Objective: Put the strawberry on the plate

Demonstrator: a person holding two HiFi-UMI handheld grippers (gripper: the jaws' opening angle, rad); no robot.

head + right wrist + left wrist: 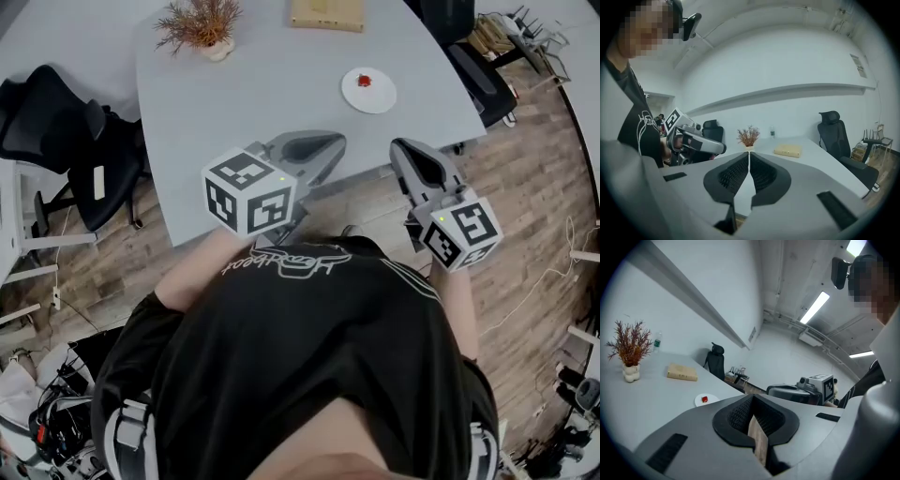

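Person's black shirt fills the foreground. Left gripper and right gripper are near the desk edge, fingers clenched together, both empty. Strawberry sits on white plate, farther out on the desk.

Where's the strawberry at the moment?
In the head view the strawberry lies on the white plate, on the right part of the grey table near its front edge, well right of the potted dried plant.
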